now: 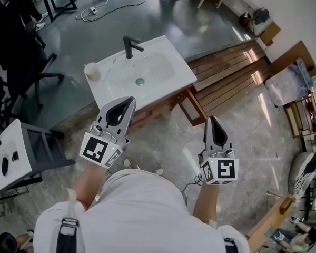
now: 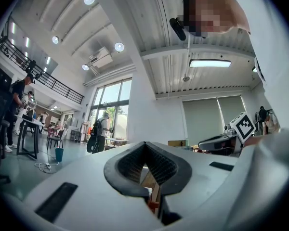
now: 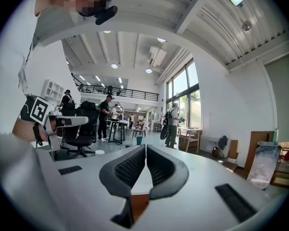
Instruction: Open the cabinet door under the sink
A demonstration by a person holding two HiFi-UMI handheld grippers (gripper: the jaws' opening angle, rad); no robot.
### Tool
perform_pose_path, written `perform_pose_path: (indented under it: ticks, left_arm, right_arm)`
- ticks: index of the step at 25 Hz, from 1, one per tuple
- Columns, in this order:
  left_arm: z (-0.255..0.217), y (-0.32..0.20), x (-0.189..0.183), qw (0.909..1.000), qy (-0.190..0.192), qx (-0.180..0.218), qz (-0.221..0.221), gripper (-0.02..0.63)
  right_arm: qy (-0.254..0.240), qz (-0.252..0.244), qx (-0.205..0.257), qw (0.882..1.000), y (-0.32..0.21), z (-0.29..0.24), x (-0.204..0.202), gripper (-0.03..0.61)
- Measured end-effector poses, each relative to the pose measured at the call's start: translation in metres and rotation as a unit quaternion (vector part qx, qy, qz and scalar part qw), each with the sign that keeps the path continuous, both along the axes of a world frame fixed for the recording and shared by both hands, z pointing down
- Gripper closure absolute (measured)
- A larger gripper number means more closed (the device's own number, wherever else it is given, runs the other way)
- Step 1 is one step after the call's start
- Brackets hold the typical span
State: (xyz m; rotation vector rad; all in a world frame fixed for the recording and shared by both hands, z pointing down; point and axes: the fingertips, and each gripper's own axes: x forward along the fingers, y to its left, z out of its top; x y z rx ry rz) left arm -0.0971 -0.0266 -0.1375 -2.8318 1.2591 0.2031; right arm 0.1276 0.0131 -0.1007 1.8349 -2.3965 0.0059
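Note:
The white sink with a black faucet stands ahead of me in the head view. The wooden cabinet beneath it shows only as a thin strip under the basin's front edge, and its door cannot be made out. My left gripper is raised just in front of that edge, shut and empty. My right gripper hovers over the floor to the right of the cabinet, also shut and empty. In the left gripper view and the right gripper view the pads meet at the tips.
A pale cup stands on the sink's left corner. A wooden frame juts out at the cabinet's right end. A wooden deck lies to the right, a grey chair to the left. People stand far off in the hall.

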Motion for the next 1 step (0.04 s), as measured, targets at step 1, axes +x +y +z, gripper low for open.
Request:
perform_pose_path:
  ticks: [1]
  left_arm:
    - [0.0002, -0.0005, -0.0001, 1.0000, 0.000, 0.000, 0.000, 0.606]
  right_arm:
    - [0.001, 0.000, 0.000, 1.000, -0.0002, 0.0001, 0.0003, 0.538]
